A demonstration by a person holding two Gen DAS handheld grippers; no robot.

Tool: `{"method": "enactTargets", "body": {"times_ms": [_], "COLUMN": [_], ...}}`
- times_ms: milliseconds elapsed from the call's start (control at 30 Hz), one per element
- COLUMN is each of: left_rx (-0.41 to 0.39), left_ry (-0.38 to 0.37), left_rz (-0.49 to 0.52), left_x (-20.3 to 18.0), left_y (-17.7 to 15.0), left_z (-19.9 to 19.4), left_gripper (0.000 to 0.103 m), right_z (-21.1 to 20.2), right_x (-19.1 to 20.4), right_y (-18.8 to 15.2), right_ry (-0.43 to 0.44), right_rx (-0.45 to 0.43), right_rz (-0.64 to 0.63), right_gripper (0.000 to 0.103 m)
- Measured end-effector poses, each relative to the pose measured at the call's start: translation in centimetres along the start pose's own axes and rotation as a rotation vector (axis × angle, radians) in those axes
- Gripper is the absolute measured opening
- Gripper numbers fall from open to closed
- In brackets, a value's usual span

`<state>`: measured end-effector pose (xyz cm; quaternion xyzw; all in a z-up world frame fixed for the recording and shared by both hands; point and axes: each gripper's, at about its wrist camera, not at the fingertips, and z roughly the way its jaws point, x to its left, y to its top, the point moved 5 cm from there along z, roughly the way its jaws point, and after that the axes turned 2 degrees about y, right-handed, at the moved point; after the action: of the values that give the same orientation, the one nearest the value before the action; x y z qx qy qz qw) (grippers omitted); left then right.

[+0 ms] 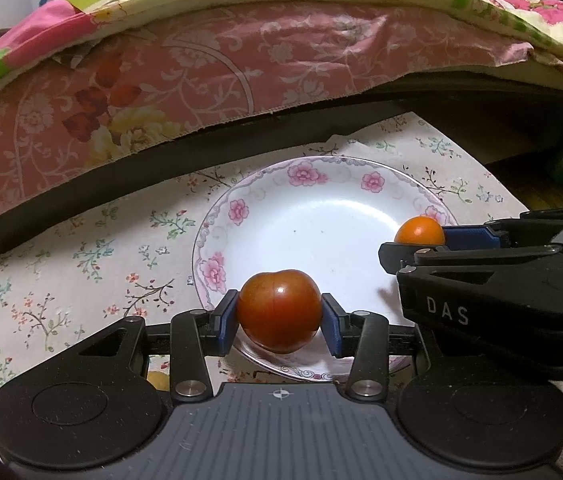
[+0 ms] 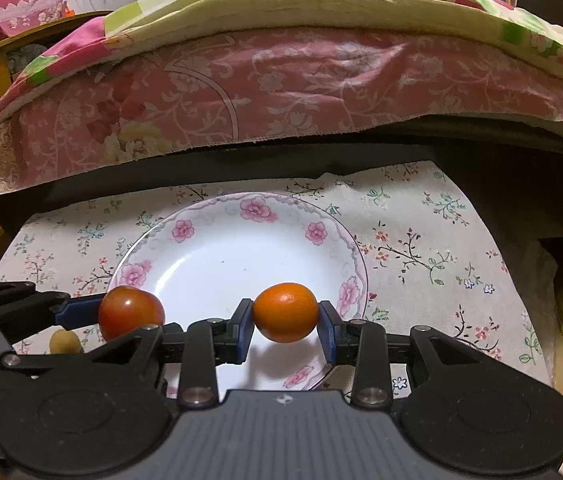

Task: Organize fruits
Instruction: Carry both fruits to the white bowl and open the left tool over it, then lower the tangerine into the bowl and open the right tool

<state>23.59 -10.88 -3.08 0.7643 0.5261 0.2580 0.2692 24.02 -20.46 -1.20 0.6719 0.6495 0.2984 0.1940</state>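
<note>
A dark red tomato [image 1: 280, 310] sits between the blue pads of my left gripper [image 1: 280, 314], which is shut on it over the near rim of a white plate [image 1: 321, 216] with pink flowers. A small orange fruit [image 2: 285, 312] hangs above the same plate [image 2: 221, 264], my right gripper [image 2: 285, 316] shut on it and its shadow falling on the plate below. The right wrist view has the tomato [image 2: 131, 310] at the plate's left edge. In the left wrist view the orange fruit [image 1: 420, 231] is over the plate's right side.
The plate lies on a floral cloth [image 2: 421, 240] spread over a dark surface. Behind it hangs a pink flowered quilt [image 1: 201, 72] under a yellow-green cover. A small yellowish object [image 2: 64, 342] rests on the cloth left of the plate, near my left gripper.
</note>
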Motion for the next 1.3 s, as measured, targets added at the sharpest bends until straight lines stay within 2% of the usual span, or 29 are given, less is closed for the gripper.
{"method": "enactTargets", "body": {"times_ms": [233, 500, 900, 1300], "left_rx": [-0.004, -0.018, 0.006, -0.003], "left_ry": [0.003, 0.017, 0.039, 0.061], "left_rz": [0.000, 0.003, -0.026, -0.035], "left_x": [-0.1, 0.0, 1.3, 2.2], "left_y": [0.1, 0.3, 0.1, 0.1], "left_z": [0.1, -0.3, -1.2, -3.5], "left_gripper": [0.056, 0.073, 0.077, 0.082], "right_z": [0.3, 0.0, -1.5, -3.5], "right_x": [-0.3, -0.3, 0.1, 0.7], "right_y": [0.0, 0.3, 0.8, 1.0], "right_ry": [-0.005, -0.003, 0.000, -0.011], "right_rx": [0.008, -0.007, -0.043, -0.071], "right_rz": [0.016, 0.016, 0.018, 0.000], "right_gripper": [0.034, 0.035, 0.040, 0.042]}}
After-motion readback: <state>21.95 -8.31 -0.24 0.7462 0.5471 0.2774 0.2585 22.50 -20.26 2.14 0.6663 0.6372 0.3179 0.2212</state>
